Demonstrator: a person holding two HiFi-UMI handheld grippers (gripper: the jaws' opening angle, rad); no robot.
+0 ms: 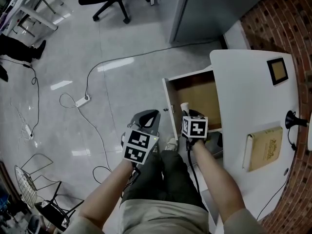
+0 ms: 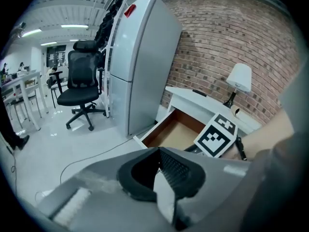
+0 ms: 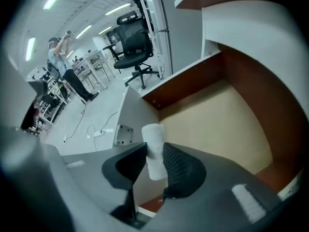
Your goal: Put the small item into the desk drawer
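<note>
Right claw (image 3: 154,153) pinches a small white roll (image 3: 153,135) upright over the open desk drawer (image 3: 217,124), left claw (image 2: 158,154) pressed together & empty nearby; best lower close to the drawer floor before letting go.

White roll (image 3: 153,151) above open drawer (image 3: 227,124)

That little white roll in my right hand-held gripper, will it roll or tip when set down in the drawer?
The white roll is cylindrical, so on its side it would probably roll. Narrow and tall, it may tip if stood upright. Small, so likely light.
</note>
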